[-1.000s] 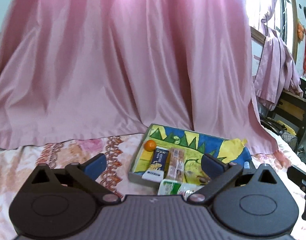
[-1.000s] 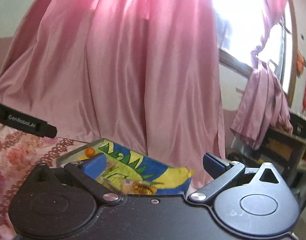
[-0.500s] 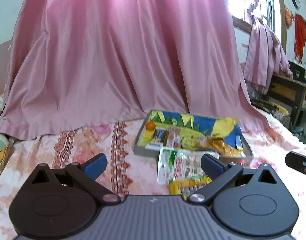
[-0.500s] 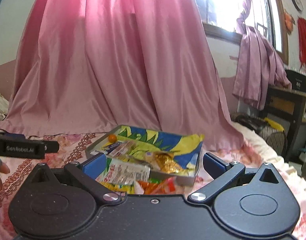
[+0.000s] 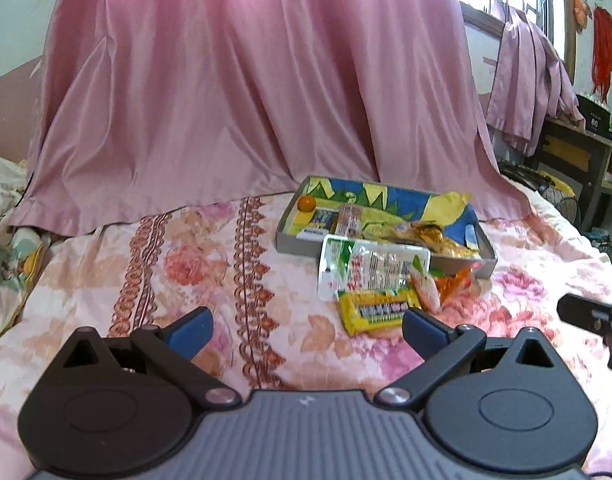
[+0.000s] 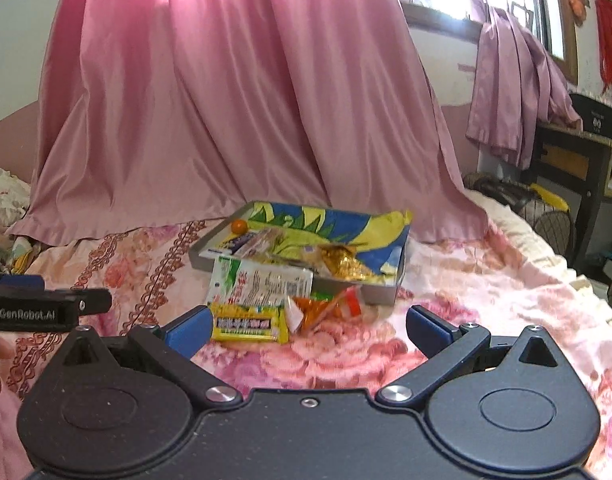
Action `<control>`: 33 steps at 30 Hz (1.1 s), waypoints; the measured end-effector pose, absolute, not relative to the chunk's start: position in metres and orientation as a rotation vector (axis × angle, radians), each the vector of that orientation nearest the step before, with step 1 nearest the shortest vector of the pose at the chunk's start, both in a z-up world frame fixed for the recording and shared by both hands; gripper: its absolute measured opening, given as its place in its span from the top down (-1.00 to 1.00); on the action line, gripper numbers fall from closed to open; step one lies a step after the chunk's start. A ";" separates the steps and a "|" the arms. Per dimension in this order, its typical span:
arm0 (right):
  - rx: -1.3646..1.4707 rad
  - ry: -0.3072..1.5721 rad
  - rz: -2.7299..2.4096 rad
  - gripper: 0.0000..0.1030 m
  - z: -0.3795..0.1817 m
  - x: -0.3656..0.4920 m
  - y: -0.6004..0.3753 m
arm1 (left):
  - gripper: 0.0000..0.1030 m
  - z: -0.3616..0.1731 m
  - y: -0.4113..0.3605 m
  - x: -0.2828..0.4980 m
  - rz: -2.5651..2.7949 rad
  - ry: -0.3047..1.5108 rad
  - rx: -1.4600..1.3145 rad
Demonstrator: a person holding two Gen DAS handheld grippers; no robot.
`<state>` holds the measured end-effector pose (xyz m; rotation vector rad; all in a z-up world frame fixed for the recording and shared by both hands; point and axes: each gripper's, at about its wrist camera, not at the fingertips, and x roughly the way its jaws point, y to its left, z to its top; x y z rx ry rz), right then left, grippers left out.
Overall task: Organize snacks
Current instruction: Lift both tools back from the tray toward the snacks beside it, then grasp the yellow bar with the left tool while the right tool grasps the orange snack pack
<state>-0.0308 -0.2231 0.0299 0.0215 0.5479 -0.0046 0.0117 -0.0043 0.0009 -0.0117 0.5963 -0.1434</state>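
Snack labels too blurry to read — tray contents overlap. Yellow bar, white packet, orange packet lie on floral bed just near of tray. Pink curtain behind. Left gripper, right gripper — fingers spread, empty.

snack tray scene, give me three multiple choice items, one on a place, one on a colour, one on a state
1. Where does the yellow bar lie?
A. inside the tray
B. on the bedspread in front of the tray
C. in a gripper

2. What colour is the small ball in the tray corner?
A. orange
B. green
C. white

3. How is the left gripper?
A. shut on a packet
B. open, holding nothing
C. out of view

Answers: 1 B, it rests on floral cloth outside the tray wall. 2 A, plainly orange. 3 B, its fingers stand wide apart with only bedspread between.
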 end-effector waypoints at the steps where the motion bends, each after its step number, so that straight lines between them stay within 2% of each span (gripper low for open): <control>1: 0.033 0.547 -0.010 -0.99 0.031 -0.033 -0.224 | -0.99 0.002 -0.004 0.008 -0.137 0.599 -0.011; 15: 0.159 0.556 -0.048 -0.99 0.042 -0.051 -0.239 | -0.99 0.016 -0.015 0.012 -0.158 0.655 0.029; 24: 0.130 0.635 -0.044 -0.99 0.035 -0.036 -0.238 | -0.99 0.006 -0.021 0.047 -0.259 0.732 0.084; 33: 0.176 0.776 0.007 -0.99 0.021 0.014 -0.254 | -0.99 -0.011 -0.039 0.099 -0.365 0.703 0.207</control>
